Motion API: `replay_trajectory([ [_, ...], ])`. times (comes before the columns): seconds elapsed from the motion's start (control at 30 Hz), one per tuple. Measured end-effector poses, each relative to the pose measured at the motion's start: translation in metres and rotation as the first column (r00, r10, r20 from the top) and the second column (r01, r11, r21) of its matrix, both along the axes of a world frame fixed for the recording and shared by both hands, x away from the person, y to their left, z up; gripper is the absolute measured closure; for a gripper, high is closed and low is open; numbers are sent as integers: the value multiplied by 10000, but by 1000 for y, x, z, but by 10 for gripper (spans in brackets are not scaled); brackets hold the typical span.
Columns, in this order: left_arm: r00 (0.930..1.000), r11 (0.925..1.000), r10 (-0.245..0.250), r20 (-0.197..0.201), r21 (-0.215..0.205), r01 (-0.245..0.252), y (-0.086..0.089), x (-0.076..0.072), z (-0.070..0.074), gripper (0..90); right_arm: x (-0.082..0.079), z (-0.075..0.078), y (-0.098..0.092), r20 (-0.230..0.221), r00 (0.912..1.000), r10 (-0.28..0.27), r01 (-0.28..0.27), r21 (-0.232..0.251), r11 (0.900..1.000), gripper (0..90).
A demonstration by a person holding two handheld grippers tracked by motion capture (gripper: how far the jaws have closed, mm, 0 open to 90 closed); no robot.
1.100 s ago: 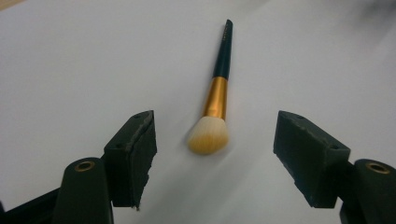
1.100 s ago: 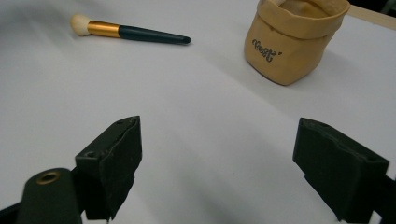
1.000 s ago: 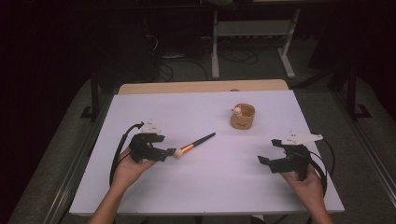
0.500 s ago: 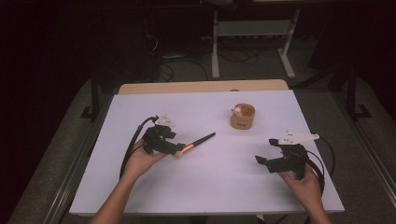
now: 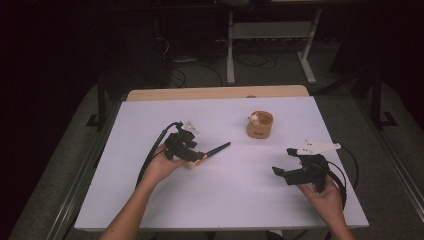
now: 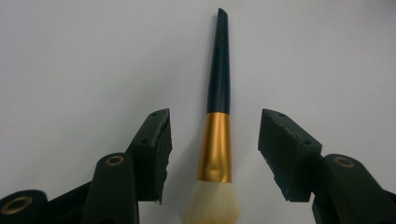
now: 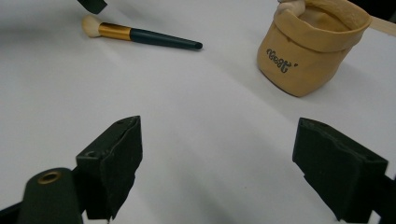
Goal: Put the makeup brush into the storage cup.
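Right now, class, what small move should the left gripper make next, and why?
Probably finish closing on the gold ferrule of the dark-handled makeup brush. The left gripper has just been closing its jaws, the brush lies centred between them on the white table, and both pads stand clear of it.

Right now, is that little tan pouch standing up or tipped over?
Upright: the pouch stands on its base on the table, with its rolled rim and open mouth on top.

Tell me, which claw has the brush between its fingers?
The left claw. The makeup brush lies between its jaws, which have just been closing but aren't touching it yet. The right claw stands open over bare table.
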State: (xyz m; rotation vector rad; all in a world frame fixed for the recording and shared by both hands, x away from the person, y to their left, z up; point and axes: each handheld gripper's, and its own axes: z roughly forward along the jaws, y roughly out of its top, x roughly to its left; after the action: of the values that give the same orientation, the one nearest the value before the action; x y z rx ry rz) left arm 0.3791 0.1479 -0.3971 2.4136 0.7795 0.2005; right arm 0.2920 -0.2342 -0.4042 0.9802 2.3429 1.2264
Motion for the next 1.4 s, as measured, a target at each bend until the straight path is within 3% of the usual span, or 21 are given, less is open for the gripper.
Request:
replay_trajectory([
  [0.17, 9992, 9994, -197, -340, 260, 206, -3, 6, -7, 471, 3, -2, 2, -222, 9998, -3, 3, 1, 10000, 150],
  [0.37, 9960, 9982, -386, -801, 433, 421, -12, 15, -15, 492, 3, -3, 4, -121, 9997, 199, -202, -260, 9995, 172],
  [0.5, 9971, 9970, -293, -701, 701, 342, -18, 15, -16, 509, 3, -2, 3, -113, 9998, 191, -194, -221, 9996, 174],
  [0.53, 9977, 9944, -307, -599, 989, 365, -21, 14, -16, 514, 3, -2, 3, -131, 9997, 195, -197, -183, 9996, 176],
  [0.57, 9979, 9953, -278, -581, 914, 331, -23, 14, -17, 516, 2, -1, 3, -135, 9997, 197, -200, -223, 9996, 176],
  [0.67, 9969, 9922, -338, -705, 1172, 419, -27, 15, -20, 536, 2, 0, 2, -1, 9998, 174, -174, -144, 9997, 179],
  [0.77, 9971, 9881, -269, -707, 1495, 372, -30, 17, -22, 548, 3, -1, 2, -224, 9996, 169, -172, -128, 9998, 179],
  [1.17, 9964, 9808, -243, -811, 1911, 395, -35, 18, -26, 616, 2, 0, 4, -47, 9996, 282, -283, -180, 9994, 184],
  [1.3, 9944, 9747, -220, -1034, 2189, 443, -41, 19, -24, 679, 1, 0, 6, -109, 9994, 334, -336, -233, 9992, 186],
  [1.4, 9946, 9749, -224, -1012, 2181, 442, -42, 19, -25, 715, 1, 0, 6, -70, 9994, 342, -344, -297, 9990, 186],
])
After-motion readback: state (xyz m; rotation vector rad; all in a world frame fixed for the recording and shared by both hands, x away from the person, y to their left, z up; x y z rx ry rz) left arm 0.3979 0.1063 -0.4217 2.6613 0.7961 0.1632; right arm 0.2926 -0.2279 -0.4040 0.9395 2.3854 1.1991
